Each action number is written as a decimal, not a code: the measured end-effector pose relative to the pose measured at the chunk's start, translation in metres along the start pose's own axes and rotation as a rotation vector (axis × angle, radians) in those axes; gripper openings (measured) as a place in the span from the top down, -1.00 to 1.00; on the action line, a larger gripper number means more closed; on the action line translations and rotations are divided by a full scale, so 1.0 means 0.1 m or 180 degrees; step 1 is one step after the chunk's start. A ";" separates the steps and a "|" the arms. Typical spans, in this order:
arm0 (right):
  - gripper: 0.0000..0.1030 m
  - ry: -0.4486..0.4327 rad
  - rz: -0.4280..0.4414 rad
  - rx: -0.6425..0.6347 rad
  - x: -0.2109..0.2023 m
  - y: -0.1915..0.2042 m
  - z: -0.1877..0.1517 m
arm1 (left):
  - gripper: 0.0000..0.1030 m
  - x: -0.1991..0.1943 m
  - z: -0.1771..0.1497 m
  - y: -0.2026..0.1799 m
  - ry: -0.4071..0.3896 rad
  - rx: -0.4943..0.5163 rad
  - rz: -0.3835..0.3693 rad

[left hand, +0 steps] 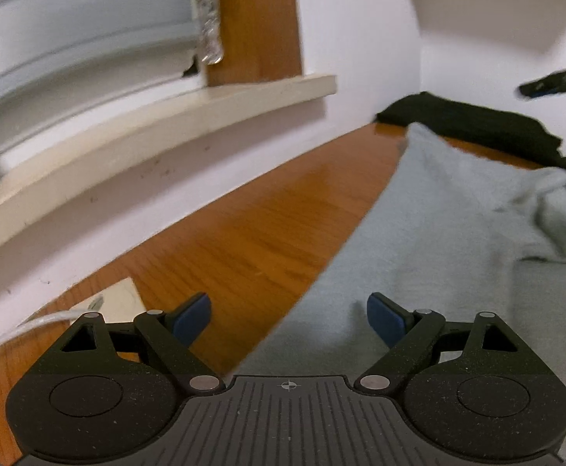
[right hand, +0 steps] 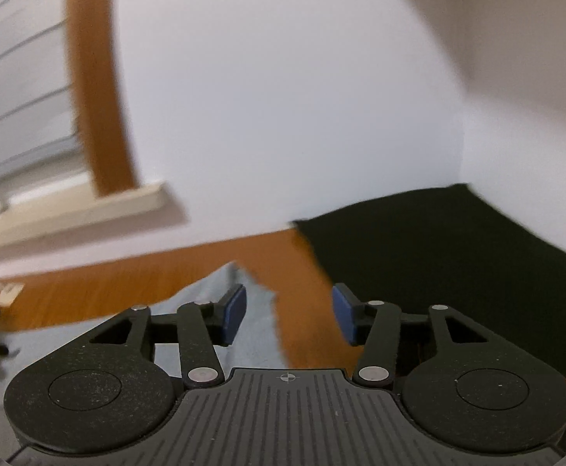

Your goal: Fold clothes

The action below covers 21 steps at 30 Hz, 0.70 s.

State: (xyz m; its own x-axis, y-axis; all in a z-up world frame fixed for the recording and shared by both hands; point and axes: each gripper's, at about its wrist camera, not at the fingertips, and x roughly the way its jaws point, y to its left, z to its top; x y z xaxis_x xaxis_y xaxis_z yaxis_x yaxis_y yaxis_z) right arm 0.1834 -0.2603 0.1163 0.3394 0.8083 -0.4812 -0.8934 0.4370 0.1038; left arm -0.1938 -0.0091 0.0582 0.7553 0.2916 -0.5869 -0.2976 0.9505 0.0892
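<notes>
A light grey garment (left hand: 438, 240) lies spread on the wooden table (left hand: 244, 233), bunched into folds at its far right. My left gripper (left hand: 289, 320) hovers over its near left edge, open, with nothing between the blue pads. In the right wrist view, which is blurred, a corner of the grey garment (right hand: 244, 322) shows below my right gripper (right hand: 289, 312). That gripper is open and holds nothing. A folded black garment (right hand: 457, 256) lies beyond it by the wall; the same black garment (left hand: 469, 124) sits behind the grey one in the left wrist view.
A white wall (left hand: 360, 39) with a cream window sill (left hand: 147, 132) borders the table's far side. A small cream box with a white cable (left hand: 116, 303) sits at the near left. The other gripper (left hand: 554, 81) shows dark at the far right.
</notes>
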 end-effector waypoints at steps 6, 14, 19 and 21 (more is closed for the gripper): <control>0.00 0.0268 0.0668 -0.0026 0.47 0.72 -0.34 | -0.73 -0.10 -0.18 -0.31 0.0083 0.0065 -0.0173; 0.00 0.0485 0.0554 -0.0815 0.88 1.35 -0.63 | -1.00 -0.06 -0.28 -0.26 0.0113 0.0169 0.0113; 0.00 0.0513 0.0537 -0.0769 1.01 1.48 -0.59 | -0.98 -0.07 -0.30 0.00 0.0105 0.0139 0.0159; 0.00 0.0520 0.0560 -0.0738 1.09 1.58 -0.57 | -0.98 -0.08 -0.32 0.17 0.0117 0.0077 0.0167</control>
State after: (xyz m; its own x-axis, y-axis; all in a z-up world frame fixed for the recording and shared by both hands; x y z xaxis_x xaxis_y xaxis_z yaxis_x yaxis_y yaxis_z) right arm 0.0627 -0.1257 0.0302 0.1393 0.7812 -0.6086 -0.9837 0.1798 0.0057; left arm -0.2230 0.0013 0.0387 0.7170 0.3372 -0.6102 -0.3216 0.9365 0.1397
